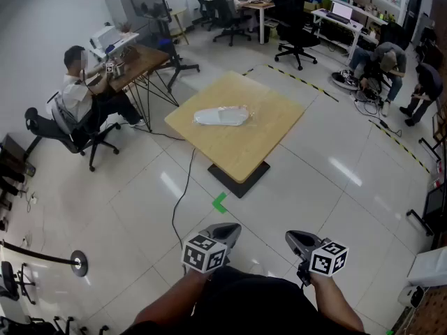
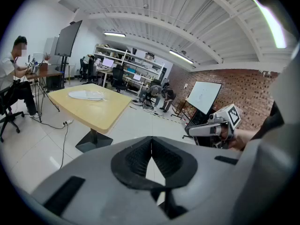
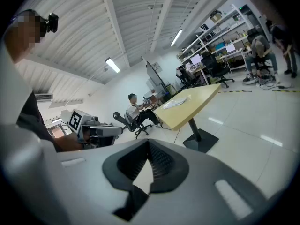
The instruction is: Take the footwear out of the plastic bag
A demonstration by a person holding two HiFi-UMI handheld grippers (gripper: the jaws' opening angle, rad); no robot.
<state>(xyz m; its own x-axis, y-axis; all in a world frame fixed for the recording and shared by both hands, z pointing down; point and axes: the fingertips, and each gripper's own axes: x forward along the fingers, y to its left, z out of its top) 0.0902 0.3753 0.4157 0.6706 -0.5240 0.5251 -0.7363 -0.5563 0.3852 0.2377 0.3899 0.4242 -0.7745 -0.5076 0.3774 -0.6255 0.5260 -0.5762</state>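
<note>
The footwear (image 1: pixel 222 116), a pale flat piece, lies inside the clear plastic bag (image 1: pixel 242 111) near the middle of the light wooden desk (image 1: pixel 258 142). It is well ahead of both grippers and touched by neither. In the left gripper view the bagged footwear shows far off, ahead and to the left of the jaws. In the right gripper view it sits far ahead, slightly to the right. The left gripper (image 1: pixel 227 230) is clenched with nothing in it, its jaws pressed together above the white tiled floor (image 1: pixel 314 187). The right gripper (image 1: pixel 297 239), near it on its right, is clenched and empty as well. Between the grippers and the desk's dark base (image 1: pixel 239 176), a green tape mark (image 1: pixel 219 202) sits on the floor.
</note>
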